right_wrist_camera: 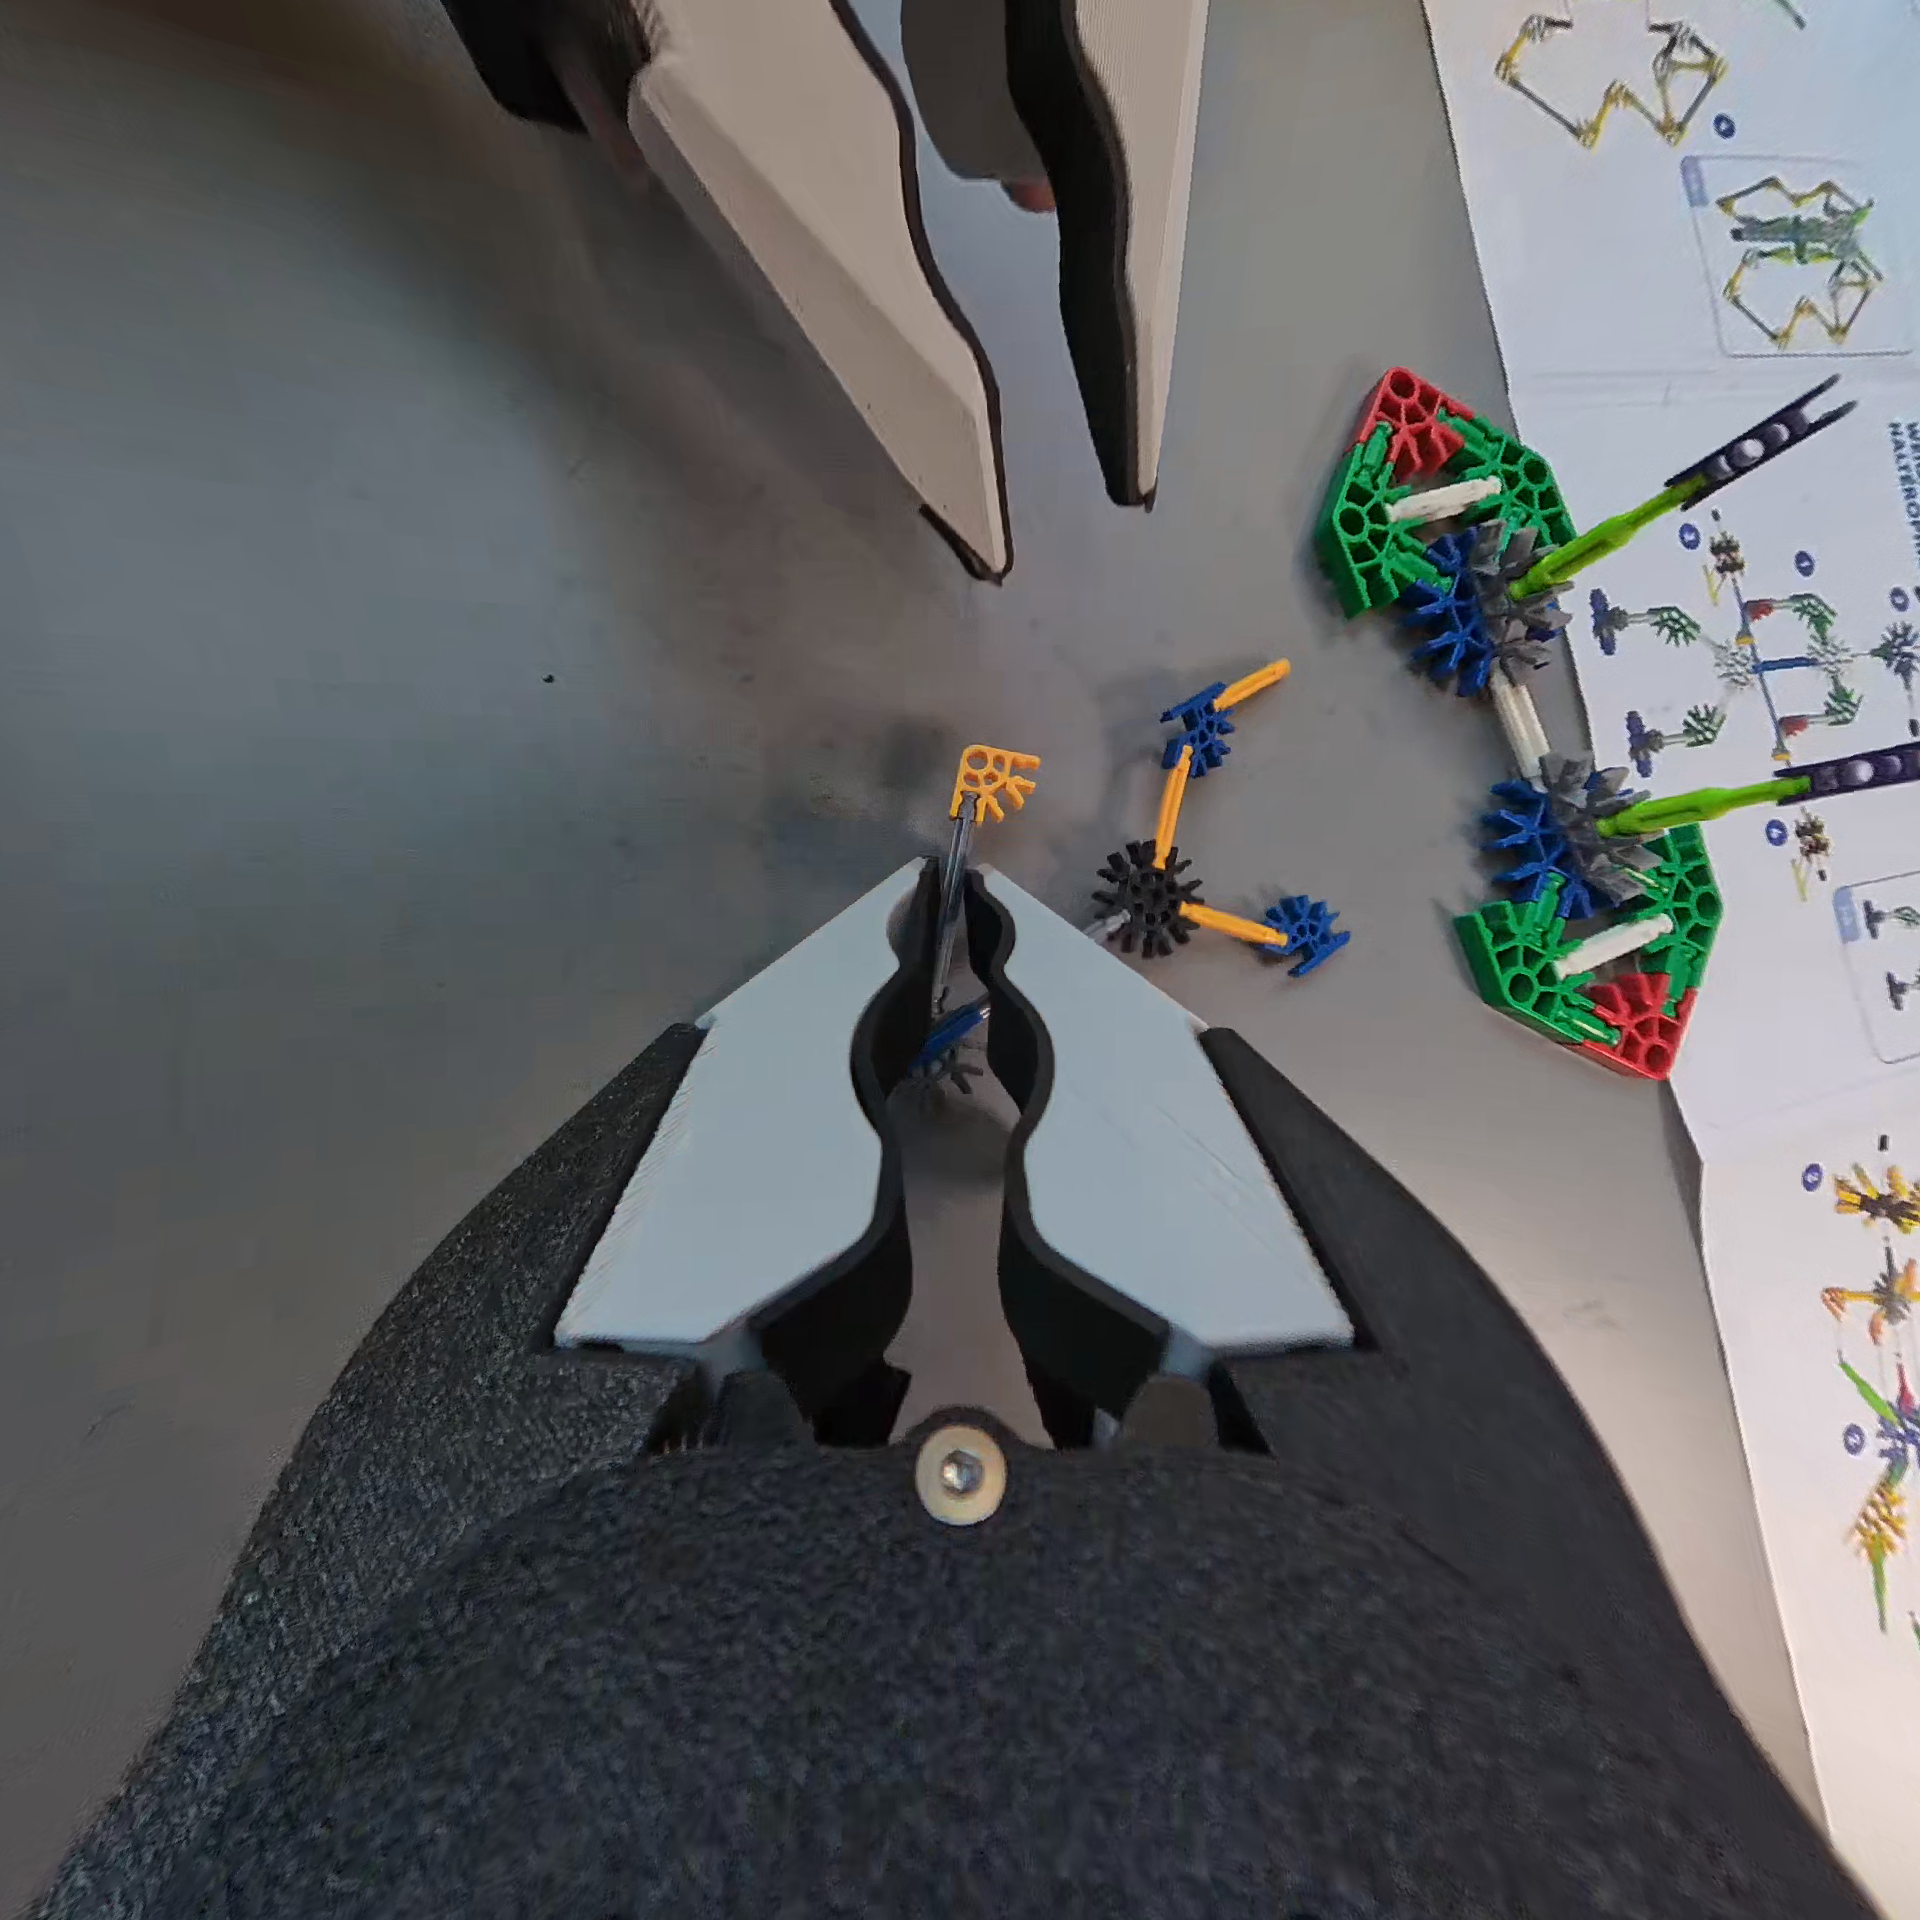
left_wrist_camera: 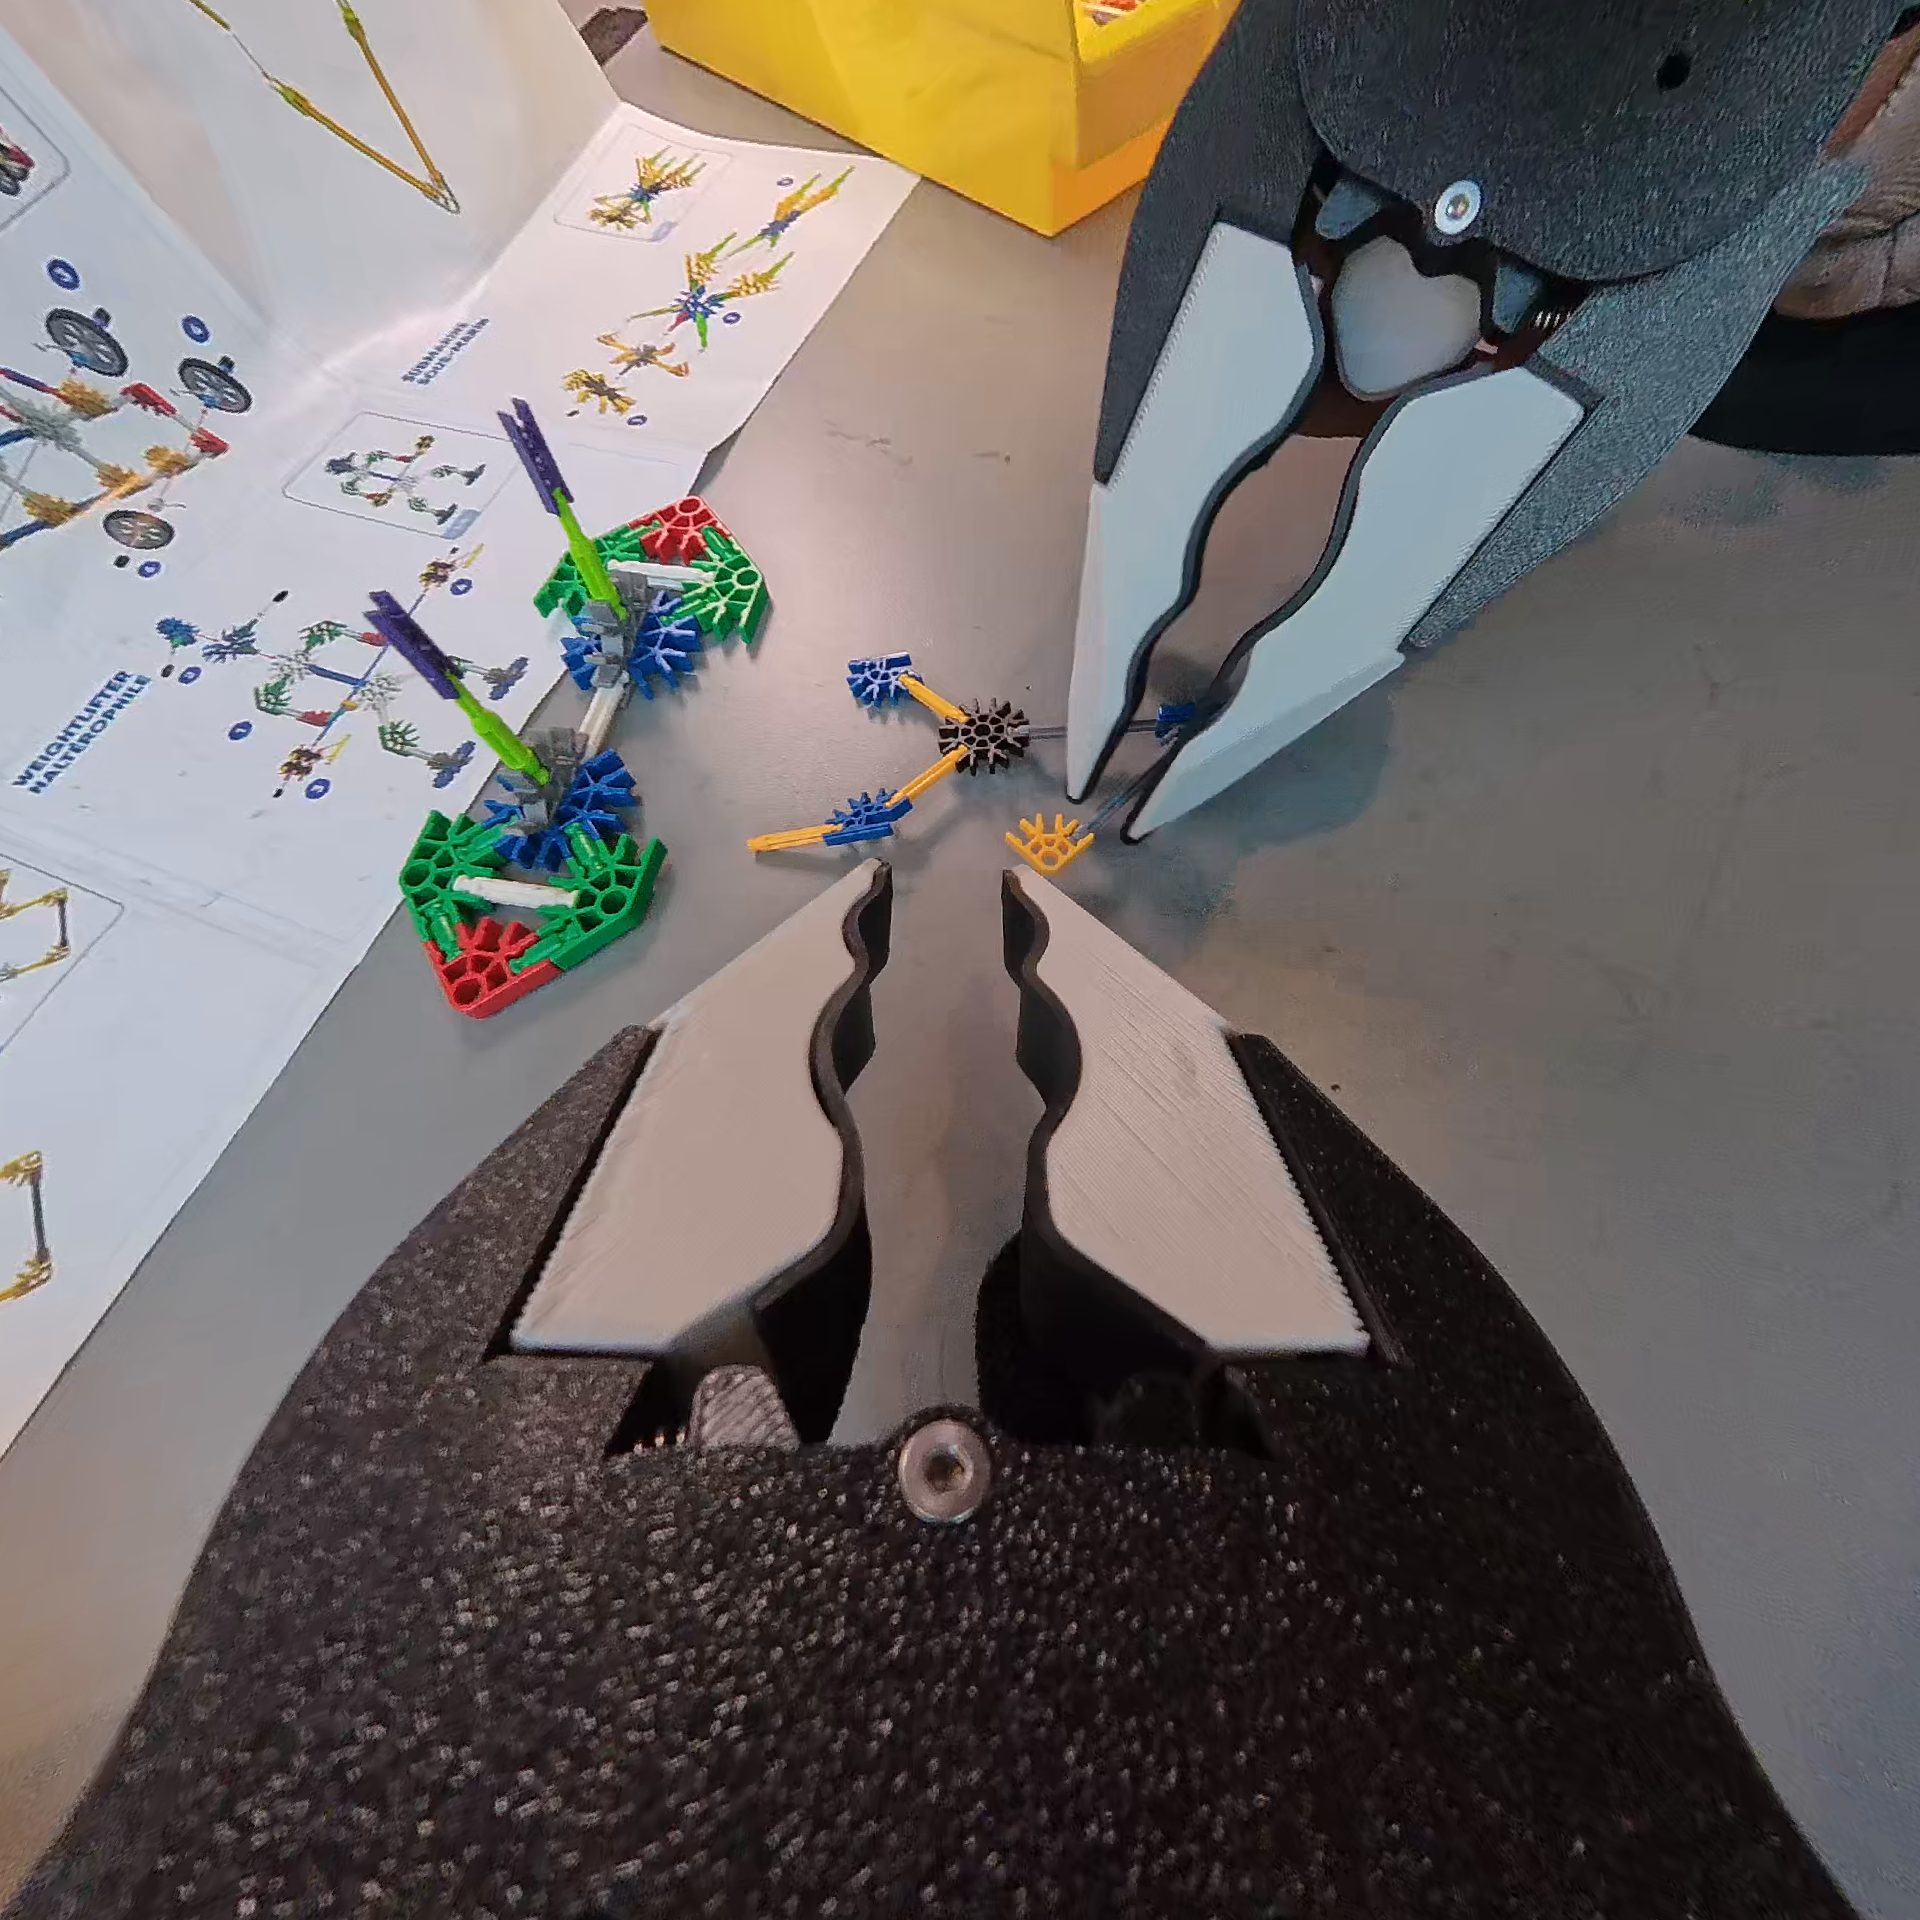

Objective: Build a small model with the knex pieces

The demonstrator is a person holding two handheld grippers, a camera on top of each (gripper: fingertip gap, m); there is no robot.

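Observation:
My right gripper (right_wrist_camera: pixel 951 873) is shut on a thin grey rod (right_wrist_camera: pixel 958 842) that carries a yellow connector (right_wrist_camera: pixel 992 781) at its far end. A blue connector (right_wrist_camera: pixel 951 1029) sits deeper between its fingers. The left wrist view shows the same grasp, with the right gripper (left_wrist_camera: pixel 1107 816) low over the table and the yellow connector (left_wrist_camera: pixel 1049 842) next to its tips. A black round connector (left_wrist_camera: pixel 982 736) with yellow rods and two blue connectors lies beside it. My left gripper (left_wrist_camera: pixel 948 883) is open and empty, just short of these pieces; it also shows in the right wrist view (right_wrist_camera: pixel 1060 530).
A larger build of green, red and blue pieces (left_wrist_camera: pixel 535 894) with purple-tipped green rods lies on the grey table (left_wrist_camera: pixel 1558 935), also in the right wrist view (right_wrist_camera: pixel 1455 520). An instruction sheet (left_wrist_camera: pixel 208 520) lies beside it. A yellow box (left_wrist_camera: pixel 935 83) stands behind. The left gripper's tips are roughly 6 centimetres from the right gripper's.

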